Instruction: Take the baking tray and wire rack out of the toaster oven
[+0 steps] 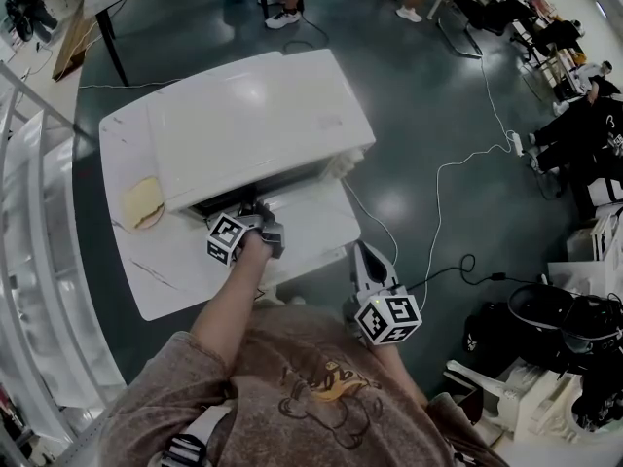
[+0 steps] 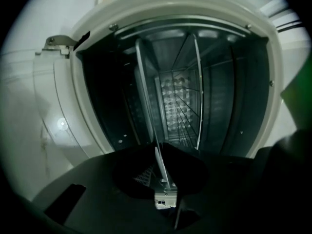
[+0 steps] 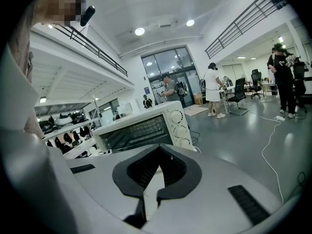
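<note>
The white toaster oven (image 1: 258,115) stands on a white table (image 1: 165,280) with its door (image 2: 48,106) folded down. My left gripper (image 1: 255,214) reaches into the oven's mouth. In the left gripper view, rolled sideways, its jaws (image 2: 163,179) are pressed on the thin rim of the baking tray (image 2: 146,101). The wire rack (image 2: 190,106) sits on a separate level inside the dark cavity. My right gripper (image 1: 363,258) hangs off the table's right side, level and empty, jaws (image 3: 148,199) together. The oven's front and knobs (image 3: 141,128) show ahead of it.
A yellowish slice-like thing (image 1: 143,202) lies on the table left of the oven. A white cable (image 1: 438,178) trails over the floor to the right. Gear is piled at the right (image 1: 555,358). People stand and sit farther back (image 3: 212,89).
</note>
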The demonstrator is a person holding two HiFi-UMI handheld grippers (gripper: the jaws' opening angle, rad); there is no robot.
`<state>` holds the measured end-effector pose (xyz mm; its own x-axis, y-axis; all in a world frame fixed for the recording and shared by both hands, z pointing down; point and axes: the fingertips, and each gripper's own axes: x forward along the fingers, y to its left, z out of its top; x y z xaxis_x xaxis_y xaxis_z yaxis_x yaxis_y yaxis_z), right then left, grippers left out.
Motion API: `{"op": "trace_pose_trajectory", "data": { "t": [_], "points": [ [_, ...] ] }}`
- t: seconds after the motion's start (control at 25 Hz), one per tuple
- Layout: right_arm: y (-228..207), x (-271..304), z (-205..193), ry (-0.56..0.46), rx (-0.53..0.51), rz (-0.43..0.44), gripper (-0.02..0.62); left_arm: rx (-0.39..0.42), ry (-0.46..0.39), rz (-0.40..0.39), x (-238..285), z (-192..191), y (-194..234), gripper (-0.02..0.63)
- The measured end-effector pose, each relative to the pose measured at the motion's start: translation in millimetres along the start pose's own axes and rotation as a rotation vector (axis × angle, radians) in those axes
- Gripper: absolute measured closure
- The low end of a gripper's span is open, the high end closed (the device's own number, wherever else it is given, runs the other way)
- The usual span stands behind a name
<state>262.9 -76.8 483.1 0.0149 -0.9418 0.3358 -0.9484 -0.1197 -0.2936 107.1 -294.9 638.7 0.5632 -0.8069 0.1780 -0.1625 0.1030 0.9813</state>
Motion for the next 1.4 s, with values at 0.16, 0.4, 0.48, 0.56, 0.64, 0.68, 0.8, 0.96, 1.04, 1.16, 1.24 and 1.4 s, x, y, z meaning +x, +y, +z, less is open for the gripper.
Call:
{"op": "trace_pose_trajectory", "data": {
  "t": [0.16,0.4,0.48,0.56,0.64,0.68,0.8,0.96,1.04,1.16,1.24,1.4],
  "points": [
    [0,-4,-1,-0.001,0.0,-0.005,0.597,-0.003,0.003,0.008,2,1,0,0.555],
    [-6,-12,-3,-0.003,0.001,-0.024,0.597,-0.035,-0.02,0.002,8,4,1,0.543],
    [-7,-14,-3,-0.005,0.001,-0.03,0.597,-0.057,-0.025,-0.001,8,4,3,0.541],
    [-8,-15,-2,-0.005,-0.001,-0.033,0.597,-0.073,-0.03,-0.002,6,3,6,0.548],
    [-7,-16,-2,-0.004,-0.001,-0.03,0.597,-0.089,-0.033,-0.002,0,-1,7,0.552],
    [-6,-16,-3,-0.004,-0.001,-0.027,0.597,-0.097,-0.031,-0.001,-4,-4,8,0.554],
    [-4,-15,-4,-0.002,-0.003,-0.014,0.597,-0.12,-0.013,0.002,-17,-15,10,0.557],
    [2,-16,-6,-0.001,-0.003,0.014,0.597,-0.139,0.021,0.008,-40,-31,12,0.56],
    [5,-17,-9,0.002,-0.008,0.028,0.597,-0.148,0.036,0.007,-52,-39,13,0.561],
    [9,-21,-13,0.004,-0.011,0.046,0.597,-0.158,0.056,0.008,-70,-51,14,0.561],
    [11,-25,-16,0.005,-0.009,0.055,0.597,-0.162,0.068,0.01,-82,-58,15,0.563],
    [10,-37,-20,0.005,-0.002,0.063,0.597,-0.167,0.082,0.014,-103,-72,14,0.565]
  ]
}}
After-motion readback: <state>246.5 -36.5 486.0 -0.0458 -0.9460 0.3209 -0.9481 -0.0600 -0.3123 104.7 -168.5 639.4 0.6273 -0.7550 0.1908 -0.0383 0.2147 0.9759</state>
